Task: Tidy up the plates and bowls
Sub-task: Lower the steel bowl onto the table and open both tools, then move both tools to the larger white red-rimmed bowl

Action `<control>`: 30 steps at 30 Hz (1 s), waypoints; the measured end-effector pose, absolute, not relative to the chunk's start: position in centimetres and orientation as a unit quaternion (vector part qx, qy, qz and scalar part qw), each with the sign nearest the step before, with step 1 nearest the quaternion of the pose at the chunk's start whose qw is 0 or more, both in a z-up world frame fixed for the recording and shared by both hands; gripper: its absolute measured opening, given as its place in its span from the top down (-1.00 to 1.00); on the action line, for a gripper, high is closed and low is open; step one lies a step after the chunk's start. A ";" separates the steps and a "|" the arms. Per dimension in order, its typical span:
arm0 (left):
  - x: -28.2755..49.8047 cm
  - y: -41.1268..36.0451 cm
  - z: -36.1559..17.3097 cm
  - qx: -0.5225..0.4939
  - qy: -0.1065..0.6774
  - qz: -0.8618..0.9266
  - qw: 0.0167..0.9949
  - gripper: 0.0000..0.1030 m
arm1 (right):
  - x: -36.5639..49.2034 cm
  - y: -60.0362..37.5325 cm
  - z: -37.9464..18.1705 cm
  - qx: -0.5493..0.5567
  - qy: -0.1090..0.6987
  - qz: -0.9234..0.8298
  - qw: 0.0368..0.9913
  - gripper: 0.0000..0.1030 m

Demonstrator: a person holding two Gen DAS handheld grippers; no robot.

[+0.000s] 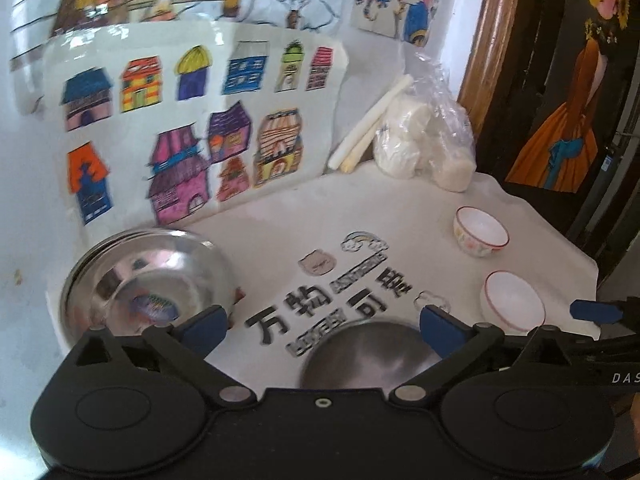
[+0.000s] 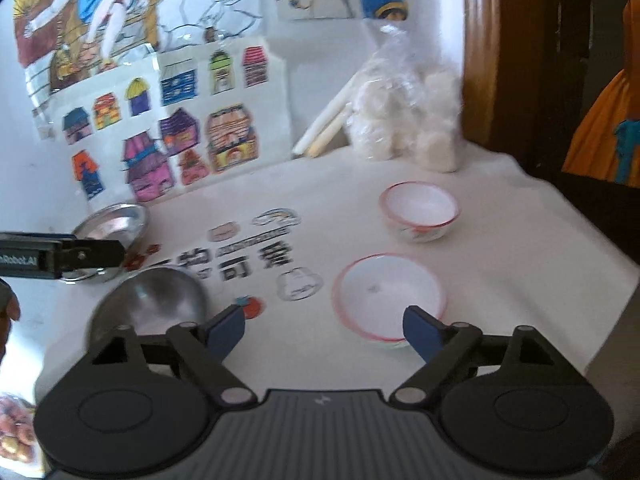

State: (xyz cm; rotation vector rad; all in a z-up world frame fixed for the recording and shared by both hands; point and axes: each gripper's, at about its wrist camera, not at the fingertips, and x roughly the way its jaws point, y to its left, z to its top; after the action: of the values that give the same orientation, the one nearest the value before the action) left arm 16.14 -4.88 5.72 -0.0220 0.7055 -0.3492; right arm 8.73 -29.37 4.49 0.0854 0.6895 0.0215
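Hovering above white table (image 1: 400, 200), left gripper (image 1: 324, 330) and right gripper (image 2: 324, 330) both spread wide, nothing between jaws. Steel bowl (image 1: 372, 352) below left gripper; steel plates (image 1: 148, 276) stacked near wall: likely light, stiff, slick, so pinch rim. Two ceramic bowls (image 2: 390, 296) (image 2: 420, 210) at right, apart: probably heavier, breakable; clamp across rim wall.

Two shiny steel bowls: one (image 1: 148, 280) near the house drawing (image 1: 192, 120), one (image 1: 372, 352) nearer the camera. Two red-rimmed white ceramic bowls (image 1: 480, 236) (image 1: 514, 300) right of the drawing. One clear bag of white rounds (image 1: 424, 144) beside it.
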 end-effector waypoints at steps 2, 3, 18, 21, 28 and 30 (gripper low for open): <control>16.6 -6.0 5.8 -0.010 0.343 -0.174 0.923 -0.98 | 8.9 -30.2 4.7 0.034 0.335 -0.001 0.941 -0.86; 16.8 -6.6 5.8 -0.008 0.342 -0.176 0.923 -0.99 | 9.0 -30.6 4.8 0.031 0.334 -0.006 0.942 -0.88; 20.3 -16.8 3.8 0.033 0.370 -0.207 0.905 -0.99 | 10.8 -36.9 2.4 0.015 0.333 -0.071 0.940 -0.99; 21.1 -18.0 3.1 0.035 0.381 -0.205 0.901 -0.99 | 11.4 -37.4 1.7 0.013 0.343 -0.070 0.937 -0.99; 22.3 -19.7 1.4 0.035 0.411 -0.203 0.888 -0.98 | 12.3 -37.7 0.5 -0.004 0.359 -0.070 0.931 -0.99; 22.5 -19.9 1.1 0.031 0.416 -0.203 0.886 -0.98 | 12.5 -37.7 0.3 -0.006 0.359 -0.072 0.930 -0.99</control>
State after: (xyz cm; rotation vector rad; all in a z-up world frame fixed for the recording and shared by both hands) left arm 22.45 -19.90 1.07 0.0655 0.8659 -0.4217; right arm 12.45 -37.71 0.32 -0.0127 0.7357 -0.1481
